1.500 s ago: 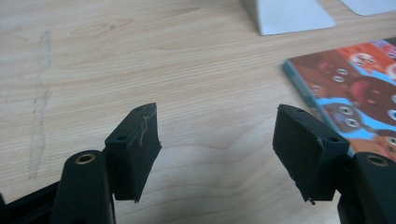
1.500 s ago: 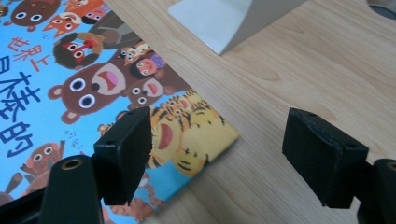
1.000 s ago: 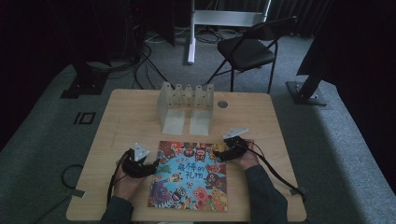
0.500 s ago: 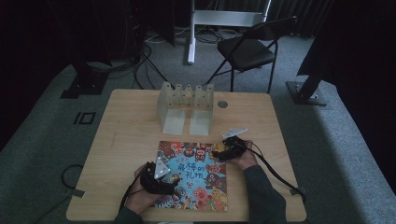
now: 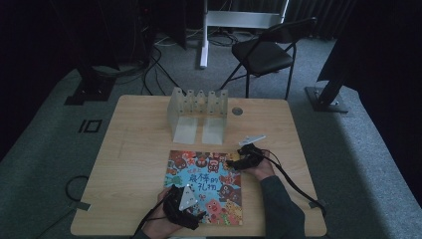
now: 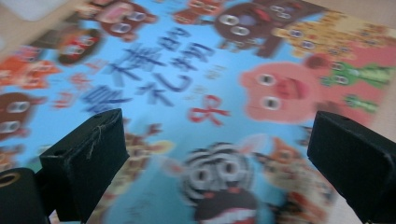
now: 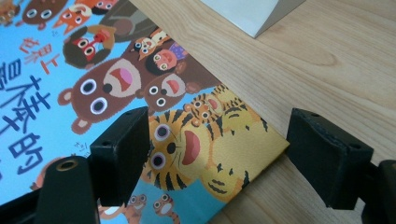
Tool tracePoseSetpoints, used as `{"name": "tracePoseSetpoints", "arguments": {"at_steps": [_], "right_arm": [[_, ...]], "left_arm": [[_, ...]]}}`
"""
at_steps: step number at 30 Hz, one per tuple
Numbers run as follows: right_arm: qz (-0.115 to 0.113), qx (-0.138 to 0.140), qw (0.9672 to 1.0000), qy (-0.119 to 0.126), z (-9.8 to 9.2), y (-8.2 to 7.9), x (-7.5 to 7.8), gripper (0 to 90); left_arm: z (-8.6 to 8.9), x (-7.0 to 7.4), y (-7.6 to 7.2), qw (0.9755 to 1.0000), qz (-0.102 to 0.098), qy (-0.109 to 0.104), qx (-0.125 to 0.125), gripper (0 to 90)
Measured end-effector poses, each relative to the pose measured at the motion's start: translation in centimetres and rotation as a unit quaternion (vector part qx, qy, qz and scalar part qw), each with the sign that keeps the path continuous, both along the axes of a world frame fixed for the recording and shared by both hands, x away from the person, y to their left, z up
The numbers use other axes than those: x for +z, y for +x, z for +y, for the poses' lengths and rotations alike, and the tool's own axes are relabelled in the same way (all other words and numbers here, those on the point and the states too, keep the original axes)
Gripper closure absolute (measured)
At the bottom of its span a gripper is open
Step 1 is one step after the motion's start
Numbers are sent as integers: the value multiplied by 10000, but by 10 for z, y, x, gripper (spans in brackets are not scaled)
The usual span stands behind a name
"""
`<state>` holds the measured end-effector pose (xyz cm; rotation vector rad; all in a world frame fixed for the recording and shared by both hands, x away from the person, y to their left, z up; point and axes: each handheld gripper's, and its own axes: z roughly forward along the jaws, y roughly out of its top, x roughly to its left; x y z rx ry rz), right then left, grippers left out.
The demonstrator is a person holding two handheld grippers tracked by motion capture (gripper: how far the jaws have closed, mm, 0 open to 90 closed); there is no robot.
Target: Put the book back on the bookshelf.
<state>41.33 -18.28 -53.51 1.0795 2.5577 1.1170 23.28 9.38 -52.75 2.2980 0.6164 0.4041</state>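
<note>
Colourful cartoon-animal picture book [image 5: 206,186] lies flat on the wooden bench [image 5: 134,149] beneath both grippers: my left hand-held gripper [image 6: 210,158] has just been opening, gripping nothing; my right hand-held gripper [image 7: 217,156] gapes across its corner.

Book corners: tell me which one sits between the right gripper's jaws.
The yellow tiger corner of the picture book, on its far right side toward the clear rack. The right gripper straddles it with open jaws; the left gripper hovers over the near edge.
</note>
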Motion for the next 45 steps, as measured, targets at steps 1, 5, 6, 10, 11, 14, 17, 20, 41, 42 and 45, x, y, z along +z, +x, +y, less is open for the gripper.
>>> {"name": "tracePoseSetpoints", "arguments": {"at_steps": [1,5,6,10,11,14,17,20,41,42,45], "right_arm": [[13,-16,10000,29,0,0,1,224],[7,-35,10000,81,-1,0,3,223],[0,-33,9999,102,-1,0,4,224],[14,-60,9996,269,-4,0,11,224],[19,-64,9995,304,-4,0,13,224],[-5,-36,9994,348,-5,-1,20,224],[-43,-22,9994,345,-5,-1,24,224],[-43,-17,9992,402,-5,-1,28,224],[110,12,9958,905,-9,0,43,233],[118,8,9955,938,-9,0,44,235],[152,67,9952,966,-6,0,47,259]], "left_arm": [[-2,-1,-2,10000,-17,21,-41,48],[-8,-1,-8,9998,-110,76,-165,33],[-12,-1,-12,9996,-158,70,-227,27],[-18,0,-17,9996,-203,37,-169,12],[-22,-1,-19,9995,-237,85,-207,12],[-27,-3,-23,9991,-276,141,-293,12],[-32,-3,-25,9988,-340,150,-319,12],[-34,-4,-25,9989,-287,136,-347,13],[-35,11,-23,9952,-972,-69,13,26],[-35,12,-23,9951,-991,-45,19,26],[-35,15,-21,9943,-1065,-29,43,26]]}}
